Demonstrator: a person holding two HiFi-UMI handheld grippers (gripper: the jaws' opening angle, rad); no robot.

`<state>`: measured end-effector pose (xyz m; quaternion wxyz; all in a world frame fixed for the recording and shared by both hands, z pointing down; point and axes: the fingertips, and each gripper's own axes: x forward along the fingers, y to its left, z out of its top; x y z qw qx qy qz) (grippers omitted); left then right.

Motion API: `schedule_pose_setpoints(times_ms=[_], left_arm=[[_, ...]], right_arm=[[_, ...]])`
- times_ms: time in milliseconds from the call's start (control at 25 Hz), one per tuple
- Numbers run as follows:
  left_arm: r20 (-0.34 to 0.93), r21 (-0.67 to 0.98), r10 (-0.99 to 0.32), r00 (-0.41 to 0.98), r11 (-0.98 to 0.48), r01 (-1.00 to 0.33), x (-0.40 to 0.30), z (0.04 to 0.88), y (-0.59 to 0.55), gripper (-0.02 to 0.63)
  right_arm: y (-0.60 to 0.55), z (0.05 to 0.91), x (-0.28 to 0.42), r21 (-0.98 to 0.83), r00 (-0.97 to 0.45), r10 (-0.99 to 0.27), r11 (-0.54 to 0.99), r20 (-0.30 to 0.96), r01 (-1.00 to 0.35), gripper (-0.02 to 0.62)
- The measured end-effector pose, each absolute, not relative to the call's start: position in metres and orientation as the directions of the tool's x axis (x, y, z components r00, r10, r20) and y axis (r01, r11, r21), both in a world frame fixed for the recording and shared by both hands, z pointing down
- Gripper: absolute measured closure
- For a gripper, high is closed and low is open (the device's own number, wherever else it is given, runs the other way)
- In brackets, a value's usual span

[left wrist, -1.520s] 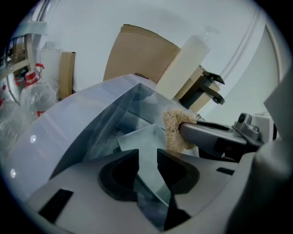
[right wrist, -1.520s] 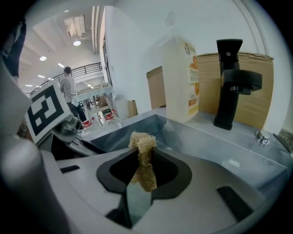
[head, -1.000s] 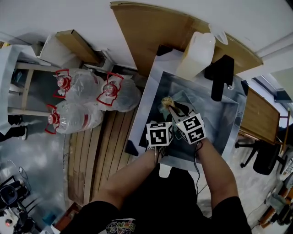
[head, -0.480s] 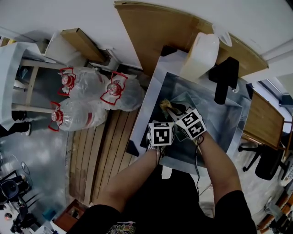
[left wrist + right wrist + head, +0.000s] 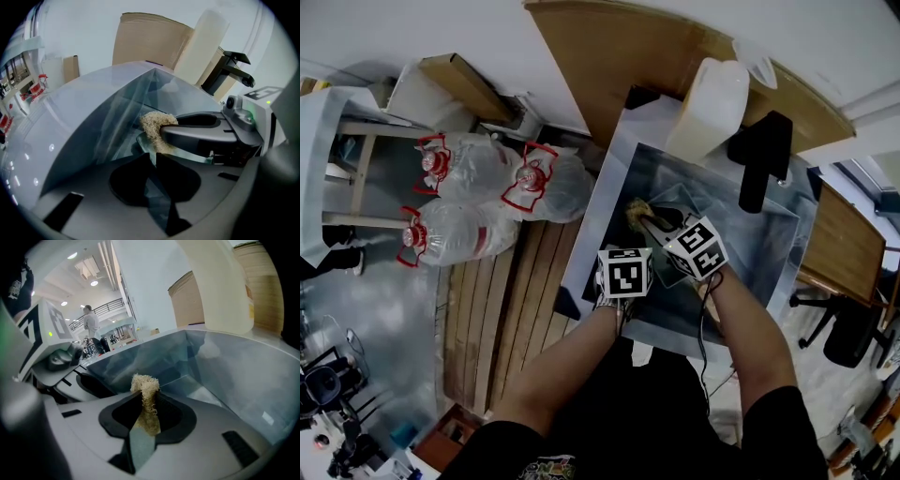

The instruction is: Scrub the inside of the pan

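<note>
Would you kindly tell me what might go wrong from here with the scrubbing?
The left tool has just been closing its jaws on the thin rim of the clear pan; such a narrow pinch may slip once scrubbing pressure comes. The right tool clamps the scrubber by a narrow strip, so it may pull loose. The two tools sit close together and may bump.

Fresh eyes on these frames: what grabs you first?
The tan scrubber pinched in the right gripper, held at the glass pan inside the steel sink. The left gripper has just been closing, with the pan's rim between its jaws. Off to the left, big red-handled water bottles lie on the floor.
</note>
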<state>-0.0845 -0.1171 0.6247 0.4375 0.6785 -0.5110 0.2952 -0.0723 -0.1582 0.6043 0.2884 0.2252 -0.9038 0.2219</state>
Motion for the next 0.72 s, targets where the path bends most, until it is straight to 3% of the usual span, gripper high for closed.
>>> schedule_pose_setpoints(times_ms=[360, 720], left_arm=[[0.851, 0.281, -0.435, 0.294, -0.097, -0.955, -0.086, 0.626, -0.117, 0.555], [0.851, 0.278, -0.436, 0.292, -0.097, -0.956, -0.086, 0.626, -0.117, 0.555]], right_arm=[[-0.177, 0.607, -0.04, -0.279, -0.682, -0.379, 0.707, 0.625, -0.65, 0.502], [-0.201, 0.612, 0.004, -0.205, -0.519, -0.499, 0.554, 0.694, -0.807, 0.503]])
